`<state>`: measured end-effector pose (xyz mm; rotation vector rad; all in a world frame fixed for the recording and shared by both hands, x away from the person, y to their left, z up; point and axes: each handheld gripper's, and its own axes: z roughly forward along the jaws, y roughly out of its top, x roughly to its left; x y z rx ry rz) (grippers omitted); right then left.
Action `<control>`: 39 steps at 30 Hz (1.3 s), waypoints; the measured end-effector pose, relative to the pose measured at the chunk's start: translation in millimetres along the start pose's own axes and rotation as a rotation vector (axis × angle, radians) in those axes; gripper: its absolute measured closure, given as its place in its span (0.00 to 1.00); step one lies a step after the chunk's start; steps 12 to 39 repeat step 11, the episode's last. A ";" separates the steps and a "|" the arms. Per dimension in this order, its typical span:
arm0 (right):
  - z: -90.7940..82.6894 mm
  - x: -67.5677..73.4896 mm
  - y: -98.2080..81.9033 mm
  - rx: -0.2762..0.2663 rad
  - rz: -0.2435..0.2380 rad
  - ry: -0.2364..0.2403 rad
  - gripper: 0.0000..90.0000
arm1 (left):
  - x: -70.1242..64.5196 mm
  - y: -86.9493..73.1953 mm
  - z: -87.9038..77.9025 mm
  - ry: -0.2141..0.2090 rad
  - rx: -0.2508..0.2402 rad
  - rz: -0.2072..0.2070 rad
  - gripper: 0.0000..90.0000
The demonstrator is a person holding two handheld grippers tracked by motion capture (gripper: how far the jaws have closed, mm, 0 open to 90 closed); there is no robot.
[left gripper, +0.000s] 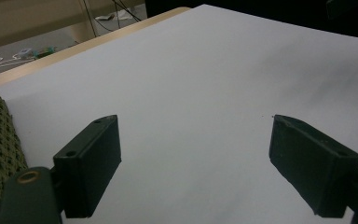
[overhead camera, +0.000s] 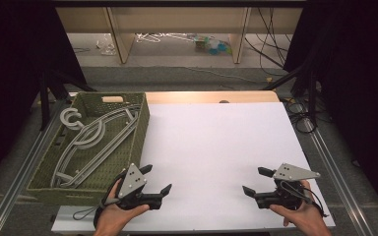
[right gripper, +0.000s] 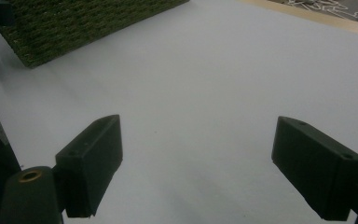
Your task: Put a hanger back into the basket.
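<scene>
High view: the tabletop [overhead camera: 216,147] is covered by a white sheet, bare across its middle and right. Along its left edge stands a green woven basket [overhead camera: 140,130], and inside it lie several grey coat hangers [overhead camera: 91,142], stacked loosely with their hooks toward the far left corner; how many there are I cannot tell. A small pale piece sits at the basket's far rim, too small to name.

At the near edge of the tabletop a person's two hands each hold a pair of tongs. The left tongs [overhead camera: 156,179] rest just beside the near right corner of the basket, wide open and holding nothing. The right tongs [overhead camera: 256,181] sit well apart from it on the right, also wide open and empty. In both gripper views the jaws stand far apart over the plain white sheet.

This looks like the starting step, with nothing yet taken up. The next move likely calls for the left tongs to swing over the basket wall and close on one hanger's bar without snagging its neighbours.
</scene>
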<state>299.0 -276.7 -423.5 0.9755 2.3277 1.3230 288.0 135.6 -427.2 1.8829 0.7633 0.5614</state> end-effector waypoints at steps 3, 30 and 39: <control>0.8 -0.5 -0.4 -0.003 -0.004 -0.007 0.19 | 0.0 -0.2 0.2 -0.007 0.001 -0.002 0.18; 1.4 -0.7 -0.9 -0.014 -0.005 -0.017 0.19 | -0.3 -0.4 0.5 -0.008 0.002 -0.004 0.18; 1.4 -0.7 -0.9 -0.014 -0.005 -0.017 0.19 | -0.3 -0.4 0.5 -0.008 0.002 -0.004 0.18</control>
